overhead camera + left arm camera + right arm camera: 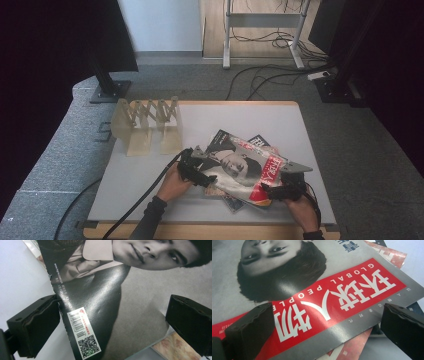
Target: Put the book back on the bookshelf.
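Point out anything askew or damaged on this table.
The magazines lie in a fanned, crooked pile, not squared. The top magazine sits skewed across the others, and its spine edge looks frayed beside the barcode sticker.

A white table (pixel 125 185) carries a folding wooden rack (pixel 149 125) and stacked magazines (pixel 245 167)

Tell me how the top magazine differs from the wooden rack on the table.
The top magazine lies flat on a stack near the person; the wooden rack stands upright at the table's far left. The magazine is glossy grey with a red banner; the rack is pale, plain wood. Both grippers frame the magazine; the rack stands untouched.
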The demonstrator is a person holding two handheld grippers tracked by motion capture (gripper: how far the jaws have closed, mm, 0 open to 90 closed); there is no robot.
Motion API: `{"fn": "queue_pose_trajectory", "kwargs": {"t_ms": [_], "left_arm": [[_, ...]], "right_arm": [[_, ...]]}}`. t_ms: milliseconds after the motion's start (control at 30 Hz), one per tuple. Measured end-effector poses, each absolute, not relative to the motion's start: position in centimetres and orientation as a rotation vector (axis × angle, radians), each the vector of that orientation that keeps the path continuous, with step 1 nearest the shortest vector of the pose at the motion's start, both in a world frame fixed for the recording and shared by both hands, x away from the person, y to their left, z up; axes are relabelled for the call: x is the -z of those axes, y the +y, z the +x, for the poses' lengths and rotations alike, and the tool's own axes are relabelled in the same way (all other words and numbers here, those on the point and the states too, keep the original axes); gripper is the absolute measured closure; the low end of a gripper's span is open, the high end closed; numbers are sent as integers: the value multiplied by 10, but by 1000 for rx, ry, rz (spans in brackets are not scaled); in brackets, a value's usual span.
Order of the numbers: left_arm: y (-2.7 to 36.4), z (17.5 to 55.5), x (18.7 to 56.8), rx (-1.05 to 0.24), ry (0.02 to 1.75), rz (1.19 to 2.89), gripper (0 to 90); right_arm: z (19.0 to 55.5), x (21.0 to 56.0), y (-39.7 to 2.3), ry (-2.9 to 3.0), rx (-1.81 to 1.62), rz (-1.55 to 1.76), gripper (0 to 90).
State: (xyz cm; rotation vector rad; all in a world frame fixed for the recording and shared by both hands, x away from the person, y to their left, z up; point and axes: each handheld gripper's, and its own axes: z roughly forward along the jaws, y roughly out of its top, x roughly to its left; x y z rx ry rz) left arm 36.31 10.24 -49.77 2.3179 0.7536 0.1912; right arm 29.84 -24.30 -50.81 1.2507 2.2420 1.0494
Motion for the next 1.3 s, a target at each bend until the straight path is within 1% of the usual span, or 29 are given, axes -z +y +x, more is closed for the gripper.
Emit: {"fn": "queue_pose_trajectory", "kwargs": {"t_ms": [333, 567, 833, 967, 1100, 1233, 1300], "left_arm": [[109, 348, 501, -182, 771, 2301, 0], [110, 336, 501, -198, 766, 2312, 0], [108, 317, 505, -159, 757, 2354, 0], [108, 309, 503, -131, 727, 2377, 0], [115, 311, 491, -130, 708, 2319, 0], [117, 324, 481, -191, 719, 2311, 0], [118, 334, 479, -201, 725, 2297, 0]], "right_arm": [[314, 508, -242, 2253, -1058, 1248, 0], [327, 507, -241, 2255, -1056, 1244, 0], [346, 506, -236, 2272, -1042, 1235, 0], [355, 505, -233, 2287, -1037, 1224, 0], [360, 505, -231, 2299, -1034, 1213, 0], [363, 505, -229, 2306, -1037, 1203, 0], [364, 505, -228, 2311, -1034, 1203, 0]]}}
